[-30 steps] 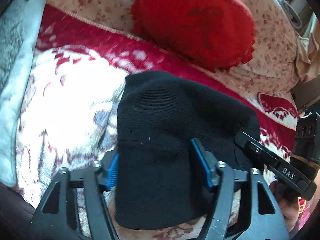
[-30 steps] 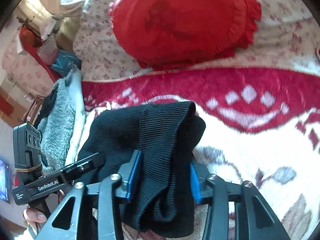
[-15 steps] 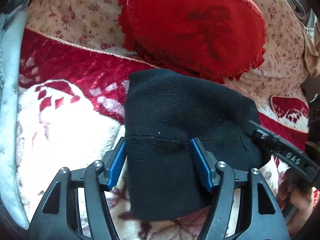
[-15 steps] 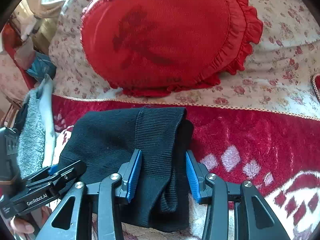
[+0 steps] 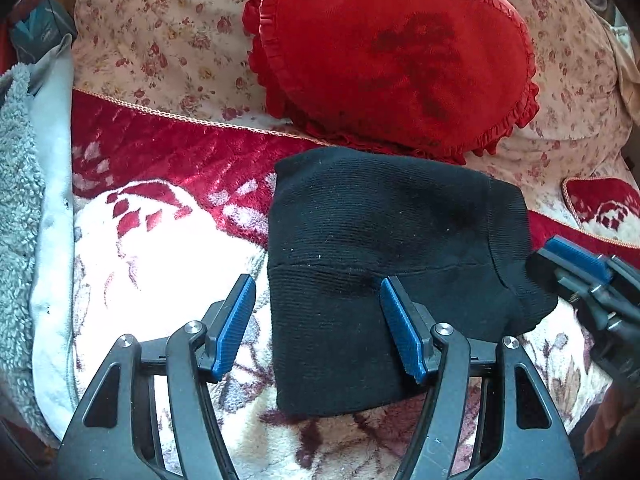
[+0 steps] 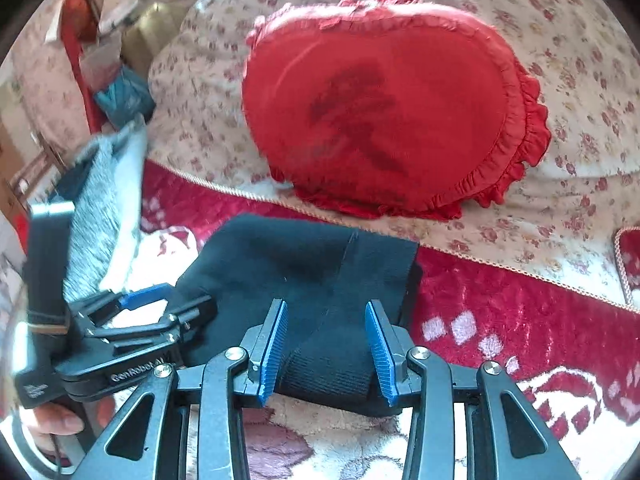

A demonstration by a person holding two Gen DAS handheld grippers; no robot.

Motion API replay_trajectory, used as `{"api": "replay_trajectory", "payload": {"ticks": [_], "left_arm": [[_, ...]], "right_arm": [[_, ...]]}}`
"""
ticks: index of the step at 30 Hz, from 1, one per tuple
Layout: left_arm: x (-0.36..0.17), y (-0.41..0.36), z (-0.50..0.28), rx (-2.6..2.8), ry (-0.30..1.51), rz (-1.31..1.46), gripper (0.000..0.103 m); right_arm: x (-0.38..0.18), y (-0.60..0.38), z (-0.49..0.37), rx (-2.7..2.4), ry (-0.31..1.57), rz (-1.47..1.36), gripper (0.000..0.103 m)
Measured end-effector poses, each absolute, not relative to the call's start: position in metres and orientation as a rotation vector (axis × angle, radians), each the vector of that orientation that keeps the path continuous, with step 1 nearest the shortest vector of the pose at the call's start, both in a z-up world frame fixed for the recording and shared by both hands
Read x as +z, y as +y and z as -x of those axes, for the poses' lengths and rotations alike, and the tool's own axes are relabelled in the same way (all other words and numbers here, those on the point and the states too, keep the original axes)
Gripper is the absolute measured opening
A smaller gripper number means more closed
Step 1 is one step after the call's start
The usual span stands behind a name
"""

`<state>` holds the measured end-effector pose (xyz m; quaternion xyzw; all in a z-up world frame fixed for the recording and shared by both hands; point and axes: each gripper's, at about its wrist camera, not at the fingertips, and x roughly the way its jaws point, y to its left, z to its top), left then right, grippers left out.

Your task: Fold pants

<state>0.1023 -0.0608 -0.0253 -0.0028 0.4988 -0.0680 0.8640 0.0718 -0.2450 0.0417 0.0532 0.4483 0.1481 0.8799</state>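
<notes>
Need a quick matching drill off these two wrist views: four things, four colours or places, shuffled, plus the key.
Things:
1. pants
2. heart cushion
3. fleece
4. blanket

Descriptions:
A. grey, fluffy, at the left edge of the left wrist view
B. black, folded, lying on the blanket
C. dark red and white, spread under the pants
D. red with a frilled edge, behind the pants

Pairs: 1-B, 2-D, 3-A, 4-C

red heart-shaped cushion point(image 5: 396, 60) on floral sheet point(image 5: 160, 48) | red-and-white blanket point(image 5: 160, 240) in front | grey fleece point(image 5: 20, 200) at left edge
</notes>
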Motion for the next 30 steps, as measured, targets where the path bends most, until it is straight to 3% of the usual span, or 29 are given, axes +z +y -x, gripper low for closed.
{"api": "replay_trajectory", "payload": {"ticks": [7,30], "left_arm": [[-0.029,-0.066,-0.106,-0.145,1.041,0.009,0.065],[0.01,-0.042,-0.035,-0.057,0.906,0.012,0.065]], "right_arm": [[0.001,-0.237,-0.076,0.225,0.991,0.012,0.039],[0.045,-0.231,-0.039,0.213,0.914,-0.089,0.039]]}}
